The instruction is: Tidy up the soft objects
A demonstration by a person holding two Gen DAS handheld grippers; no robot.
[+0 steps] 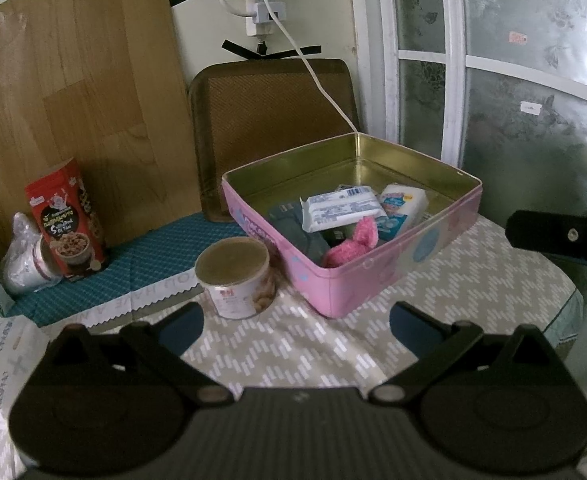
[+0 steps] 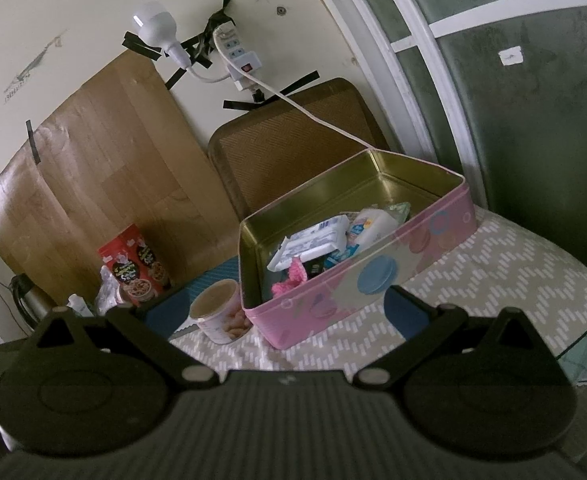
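A pink tin box [image 1: 357,280] [image 2: 333,300] stands open on the patterned tablecloth. Inside lie a pink fuzzy soft item [image 1: 353,246] [image 2: 291,280], a white tissue pack [image 1: 341,208] [image 2: 317,240], a blue-and-white pack [image 1: 403,206] [image 2: 373,222] and a dark grey cloth [image 1: 299,228]. My left gripper [image 1: 297,328] hovers open in front of the box with nothing between its fingers. My right gripper [image 2: 277,312] is open too, held just short of the box's near wall. Part of the right gripper shows as a black piece [image 1: 561,238] at the right edge of the left wrist view.
A round can [image 1: 235,276] [image 2: 219,312] stands just left of the box. A red snack box [image 1: 67,222] [image 2: 135,264] and a crumpled bag [image 1: 23,258] sit further left. A brown tray [image 1: 273,128] and a wooden board [image 1: 73,100] lean on the wall. A white cable [image 1: 313,72] hangs towards the box.
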